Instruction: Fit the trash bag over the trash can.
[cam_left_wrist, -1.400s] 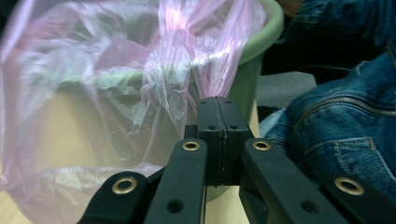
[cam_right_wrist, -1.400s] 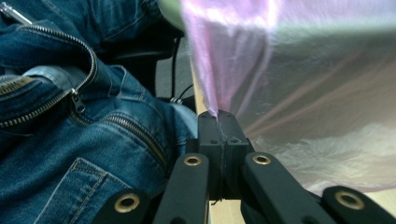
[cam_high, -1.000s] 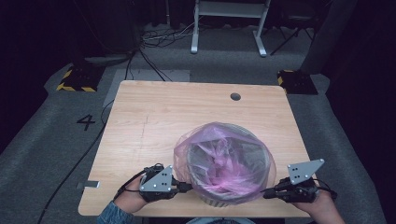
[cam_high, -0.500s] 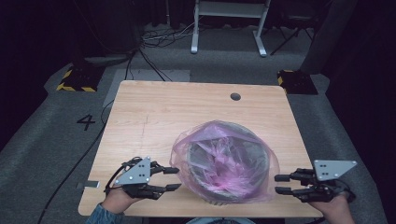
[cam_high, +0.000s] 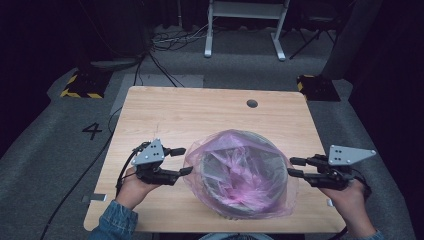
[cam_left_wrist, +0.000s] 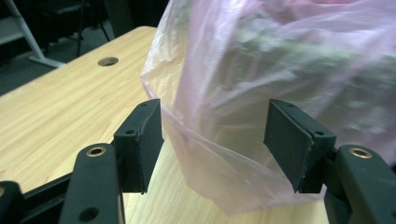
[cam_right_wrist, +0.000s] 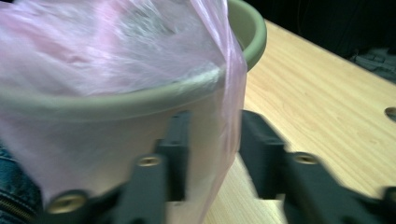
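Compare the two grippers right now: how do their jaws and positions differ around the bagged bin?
The left gripper stands wide open, its jaws having just opened; the right gripper has a narrower gap, jaws just closing. Left sits over the table, right beyond its edge. Both flank the pink bag, gripping nothing.

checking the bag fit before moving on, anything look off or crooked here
The pink bag sits unevenly over the grey bin: it hangs loose down the near sides, while part of the far rim shows bare in the right gripper view. Nothing looks spilled or torn.

Recording lab or studio, dark surroundings, grey carpet with number 4 (cam_high: 92, 131), hazard-striped floor blocks (cam_high: 80, 86), loose cables (cam_high: 172, 42)
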